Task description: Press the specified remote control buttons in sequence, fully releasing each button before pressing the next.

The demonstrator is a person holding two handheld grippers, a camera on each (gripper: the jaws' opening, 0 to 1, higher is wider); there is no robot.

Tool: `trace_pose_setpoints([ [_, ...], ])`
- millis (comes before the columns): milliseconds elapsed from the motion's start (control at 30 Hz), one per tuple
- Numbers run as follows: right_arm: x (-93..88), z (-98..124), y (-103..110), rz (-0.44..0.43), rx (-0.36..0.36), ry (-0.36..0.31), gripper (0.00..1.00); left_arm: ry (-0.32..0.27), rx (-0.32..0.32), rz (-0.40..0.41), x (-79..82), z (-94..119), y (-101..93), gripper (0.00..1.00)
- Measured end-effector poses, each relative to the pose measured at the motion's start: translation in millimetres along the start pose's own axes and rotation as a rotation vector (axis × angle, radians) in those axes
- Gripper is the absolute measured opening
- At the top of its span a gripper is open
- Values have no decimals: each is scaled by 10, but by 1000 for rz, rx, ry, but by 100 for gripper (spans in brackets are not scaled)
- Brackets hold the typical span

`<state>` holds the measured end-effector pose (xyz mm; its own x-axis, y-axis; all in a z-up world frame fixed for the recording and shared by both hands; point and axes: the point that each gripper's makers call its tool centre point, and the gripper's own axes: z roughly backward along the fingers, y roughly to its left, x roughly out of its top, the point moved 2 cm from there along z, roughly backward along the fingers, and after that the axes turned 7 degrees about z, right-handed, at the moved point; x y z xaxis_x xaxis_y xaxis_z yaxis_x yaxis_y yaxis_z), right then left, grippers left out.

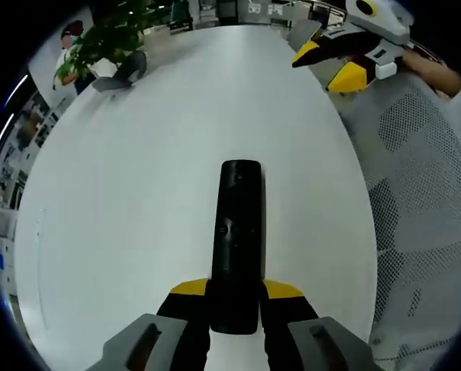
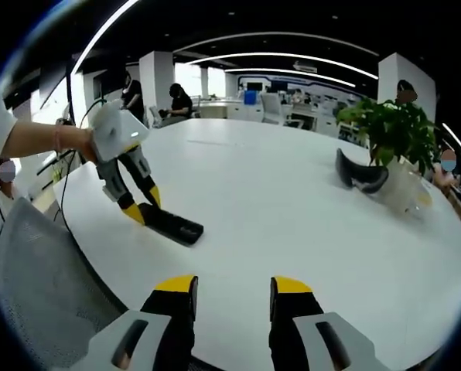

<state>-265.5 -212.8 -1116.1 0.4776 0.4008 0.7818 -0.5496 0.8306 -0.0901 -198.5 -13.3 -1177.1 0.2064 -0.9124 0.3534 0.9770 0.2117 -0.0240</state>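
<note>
black remote, flat on white table

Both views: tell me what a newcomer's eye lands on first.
The black remote control lies on the white table, clamped at its near end between the yellow-tipped left tongs. The right tongs hover open over the table edge, with a potted plant at the far side.

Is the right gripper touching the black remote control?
No: the right gripper hangs open over bare white table, well apart from the slim black remote control.
</note>
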Motion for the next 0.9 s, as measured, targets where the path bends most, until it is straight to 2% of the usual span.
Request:
trace_pose_setpoints([
  [367,-26,-16,36,8,14,15,34,-25,1,15,-35,2,-168,24],
  [900,-83,-39,84,32,36,57,34,-18,2,10,-63,1,-397,24],
])
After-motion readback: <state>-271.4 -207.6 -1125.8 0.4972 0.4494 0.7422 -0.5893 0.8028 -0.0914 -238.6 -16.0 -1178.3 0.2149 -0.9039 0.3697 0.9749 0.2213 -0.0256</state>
